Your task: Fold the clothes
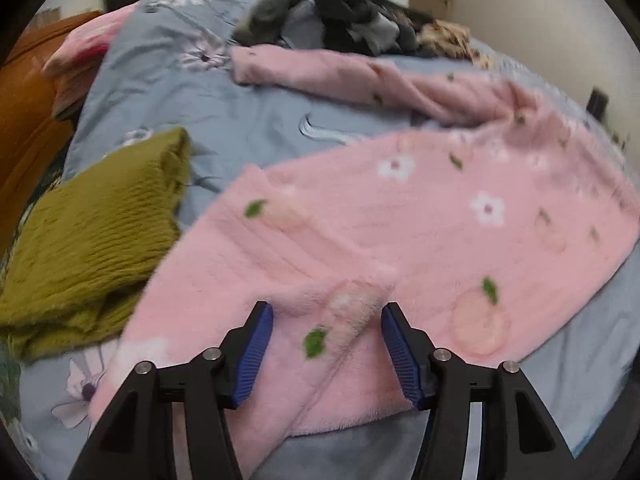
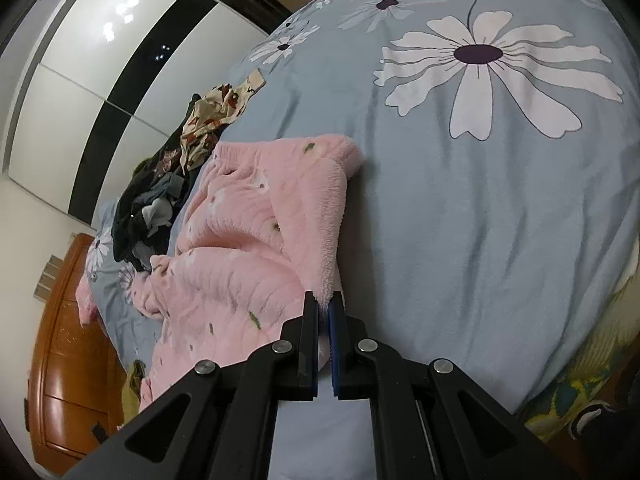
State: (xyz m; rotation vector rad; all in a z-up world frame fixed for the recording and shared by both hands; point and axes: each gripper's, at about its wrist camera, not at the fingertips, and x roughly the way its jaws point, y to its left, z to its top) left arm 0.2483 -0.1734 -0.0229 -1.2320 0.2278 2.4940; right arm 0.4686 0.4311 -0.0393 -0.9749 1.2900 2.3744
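Note:
A pink fleece garment [image 1: 400, 216] with white flowers, peaches and green leaves lies spread over the grey-blue floral bedspread [image 1: 224, 120]. My left gripper [image 1: 327, 312] is open just above its near edge, and a raised fold of pink fleece sits between the blue pads [image 1: 256, 344] without being pinched. In the right wrist view the same pink garment [image 2: 248, 240] is bunched up, and my right gripper [image 2: 324, 304] is shut on its fluffy corner.
A folded olive-green knit [image 1: 92, 236] lies left of the pink garment. A dark heap of clothes [image 1: 340, 12] with a patterned beige piece [image 2: 216, 108] sits at the far side. Wooden furniture [image 2: 68, 344] and a white-and-black wardrobe [image 2: 100, 60] stand beside the bed [image 2: 500, 200].

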